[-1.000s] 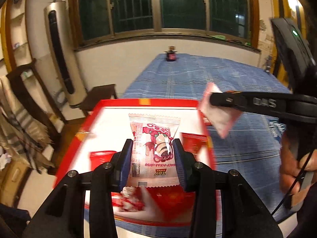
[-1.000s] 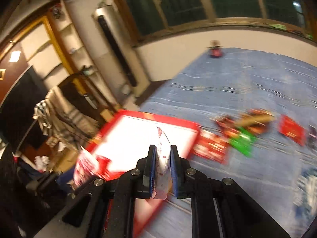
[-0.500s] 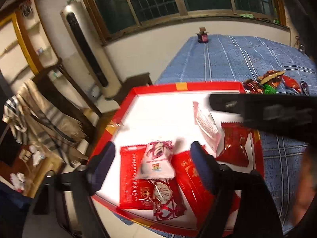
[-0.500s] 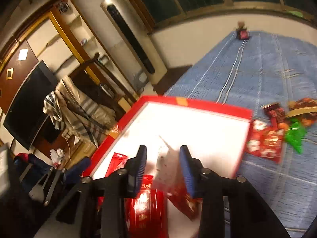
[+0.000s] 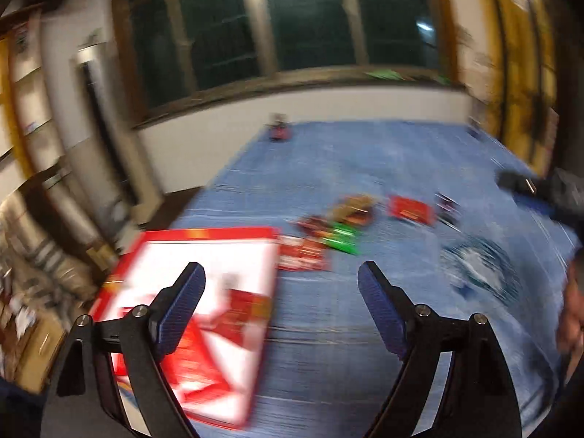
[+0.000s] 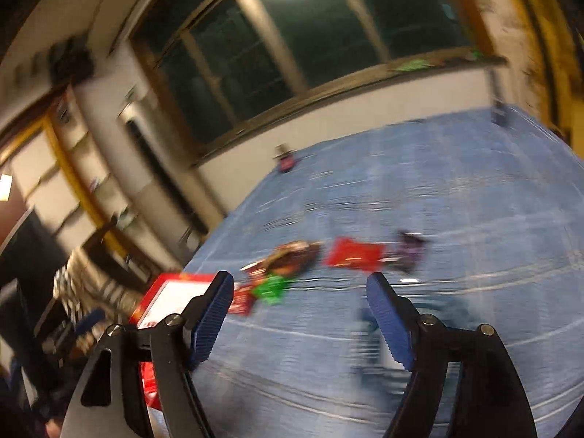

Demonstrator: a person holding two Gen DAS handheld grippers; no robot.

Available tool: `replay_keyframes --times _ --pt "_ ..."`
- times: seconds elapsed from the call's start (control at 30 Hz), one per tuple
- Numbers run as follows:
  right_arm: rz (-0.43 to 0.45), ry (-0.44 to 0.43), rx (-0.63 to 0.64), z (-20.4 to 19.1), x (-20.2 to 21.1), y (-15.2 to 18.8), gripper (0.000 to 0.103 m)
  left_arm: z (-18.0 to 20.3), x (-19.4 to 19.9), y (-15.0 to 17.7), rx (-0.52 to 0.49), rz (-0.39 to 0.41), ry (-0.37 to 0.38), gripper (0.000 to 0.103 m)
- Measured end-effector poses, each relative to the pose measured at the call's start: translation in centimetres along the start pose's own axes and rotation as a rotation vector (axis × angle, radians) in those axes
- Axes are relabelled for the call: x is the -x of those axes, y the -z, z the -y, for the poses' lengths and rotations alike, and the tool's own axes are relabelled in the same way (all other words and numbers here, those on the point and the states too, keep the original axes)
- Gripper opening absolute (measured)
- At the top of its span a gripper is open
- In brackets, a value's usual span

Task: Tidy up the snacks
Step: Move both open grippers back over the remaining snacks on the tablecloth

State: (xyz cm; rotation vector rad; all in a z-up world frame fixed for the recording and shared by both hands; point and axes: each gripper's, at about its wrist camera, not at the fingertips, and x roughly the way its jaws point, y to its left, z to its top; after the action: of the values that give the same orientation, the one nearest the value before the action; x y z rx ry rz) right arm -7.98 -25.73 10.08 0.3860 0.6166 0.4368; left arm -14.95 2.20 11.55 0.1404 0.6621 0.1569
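**Both grippers empty as loose snacks waited on the blue cloth**

At left, the red-rimmed tray (image 5: 204, 234) lay at the near edge of the blue cloth (image 5: 328, 328), several red packets (image 5: 241, 310) blurred together on its white floor; their number could not be counted. The left gripper (image 5: 281, 294) hung above the tray's right edge, its jaws just having spread wide, nothing between them. Just right of the tray sat the loose snacks: a red packet (image 5: 304, 257), a green packet (image 5: 343, 239), a brown wrapped piece (image 5: 352, 210), a second red packet (image 5: 410, 208) and a small dark packet (image 5: 447, 207), five that could be told apart, with maybe more in the cluster. The right gripper (image 6: 299, 314) pointed toward them, its jaws likewise just opened and empty. The packets looked light, thin and crinkly, probably slippery film; a pinch across a flat sealed edge seemed the safest hold, since squeezing the middle might crush whatever was inside.
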Motion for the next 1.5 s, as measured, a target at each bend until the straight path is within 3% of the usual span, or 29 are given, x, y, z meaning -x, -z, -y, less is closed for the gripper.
replay_keyframes --times 0.17,0.27,0.37,0.43,0.5,0.63,0.87,1.07,1.37,1.5 --pt "0.056 0.004 -0.108 7.1 1.2 -1.4 0.078 7.6 -0.6 0.2 -0.120 -0.106 0.057 0.086" --pt "0.106 -0.059 -0.188 9.8 1.4 -1.1 0.078 11.3 -0.5 -0.3 -0.187 -0.118 0.040 0.086" --pt "0.113 -0.057 -0.211 10.2 1.6 -1.3 0.079 14.5 -0.6 -1.2 -0.246 -0.107 0.012 0.086" --pt "0.141 -0.105 -0.230 10.0 2.2 -1.3 0.080 16.3 -0.8 -1.7 -0.269 -0.107 0.004 0.086" --pt "0.162 -0.128 -0.246 9.8 2.4 -1.1 0.085 18.0 -1.0 -2.0 -0.297 -0.109 0.003 0.087" --pt "0.228 -0.112 -0.294 10.3 3.3 -0.8 0.086 20.3 -1.7 -2.7 -0.341 -0.114 -0.024 0.087" --pt "0.216 -0.043 -0.280 10.2 2.4 -0.6 0.086 19.6 -2.9 -4.6 -0.279 -0.150 -0.060 0.087" --pt "0.191 0.009 -0.235 9.5 1.7 -0.5 0.086 18.3 -2.9 -4.3 -0.269 -0.138 -0.068 0.087" --pt "0.233 0.142 -0.176 9.7 2.2 -0.7 0.086 18.3 -1.9 -2.1 -0.318 -0.124 0.013 0.087" --pt "0.248 0.172 -0.216 11.0 2.6 -0.7 0.086 17.1 -0.2 -0.4 -0.348 -0.099 0.045 0.086"
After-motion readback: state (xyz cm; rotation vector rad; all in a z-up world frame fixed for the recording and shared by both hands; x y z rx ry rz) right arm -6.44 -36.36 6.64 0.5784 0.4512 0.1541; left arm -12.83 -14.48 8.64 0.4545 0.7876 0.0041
